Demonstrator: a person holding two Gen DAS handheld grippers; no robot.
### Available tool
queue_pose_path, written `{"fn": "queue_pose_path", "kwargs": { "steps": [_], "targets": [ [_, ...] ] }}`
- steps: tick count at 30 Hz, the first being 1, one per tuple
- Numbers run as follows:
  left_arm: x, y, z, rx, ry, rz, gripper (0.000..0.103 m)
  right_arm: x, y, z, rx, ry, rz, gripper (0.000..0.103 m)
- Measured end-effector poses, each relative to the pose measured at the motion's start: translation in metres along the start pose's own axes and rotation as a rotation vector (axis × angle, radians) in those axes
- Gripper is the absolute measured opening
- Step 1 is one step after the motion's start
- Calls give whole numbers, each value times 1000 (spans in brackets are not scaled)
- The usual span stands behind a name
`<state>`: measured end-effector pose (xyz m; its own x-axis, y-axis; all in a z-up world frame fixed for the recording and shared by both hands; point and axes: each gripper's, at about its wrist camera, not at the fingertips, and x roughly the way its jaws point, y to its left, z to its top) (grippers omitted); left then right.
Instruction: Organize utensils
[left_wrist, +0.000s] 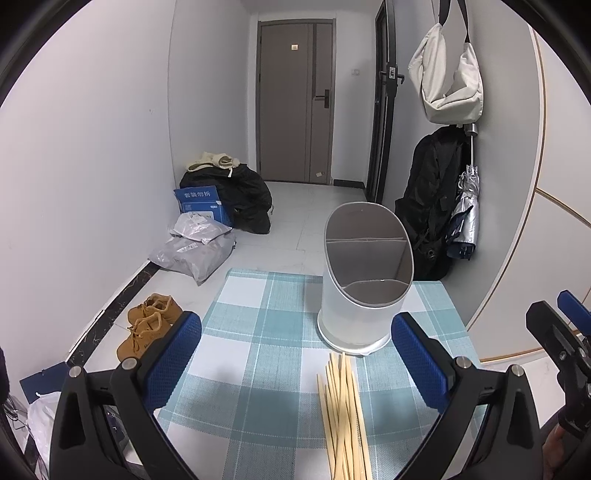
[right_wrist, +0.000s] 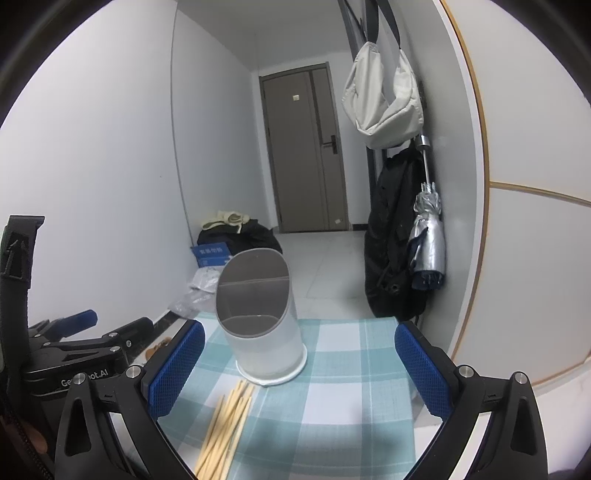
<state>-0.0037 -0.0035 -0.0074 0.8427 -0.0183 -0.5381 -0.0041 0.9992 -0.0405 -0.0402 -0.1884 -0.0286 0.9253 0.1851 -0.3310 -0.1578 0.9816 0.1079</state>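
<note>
A white utensil holder (left_wrist: 364, 280) with a slanted, divided grey mouth stands on the blue-checked tablecloth (left_wrist: 258, 332); its compartments look empty. A bundle of pale wooden chopsticks (left_wrist: 345, 417) lies flat in front of it. My left gripper (left_wrist: 295, 362) is open and empty, hovering just before the chopsticks. In the right wrist view the holder (right_wrist: 260, 317) and chopsticks (right_wrist: 225, 424) sit left of centre. My right gripper (right_wrist: 299, 365) is open and empty, to the right of the chopsticks.
The table's far edge ends just behind the holder. A white wall panel (left_wrist: 517, 240) lies close on the right. Beyond, on the floor, are bags (left_wrist: 199, 240), brown shoes (left_wrist: 147, 325), a hanging black backpack (left_wrist: 432, 206) and an umbrella (right_wrist: 428, 243).
</note>
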Motion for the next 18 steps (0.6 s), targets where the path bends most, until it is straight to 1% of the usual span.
{"fn": "queue_pose_path", "kwargs": {
  "steps": [7, 9, 13, 15, 18],
  "targets": [
    [1, 3, 2, -33, -10, 14, 100, -1, 0, 0, -6, -4, -9, 103],
    [2, 4, 2, -35, -5, 5, 100, -1, 0, 0, -5, -2, -7, 103],
    [0, 3, 2, -27, -17, 14, 100, 1, 1, 0, -6, 6, -2, 103],
    [-1, 4, 2, -25, -15, 8, 100, 4, 1, -1, -5, 18, 2, 103],
    [2, 7, 2, -29, -1, 5, 100, 11, 2, -3, 8, 63, 28, 103]
  ]
}}
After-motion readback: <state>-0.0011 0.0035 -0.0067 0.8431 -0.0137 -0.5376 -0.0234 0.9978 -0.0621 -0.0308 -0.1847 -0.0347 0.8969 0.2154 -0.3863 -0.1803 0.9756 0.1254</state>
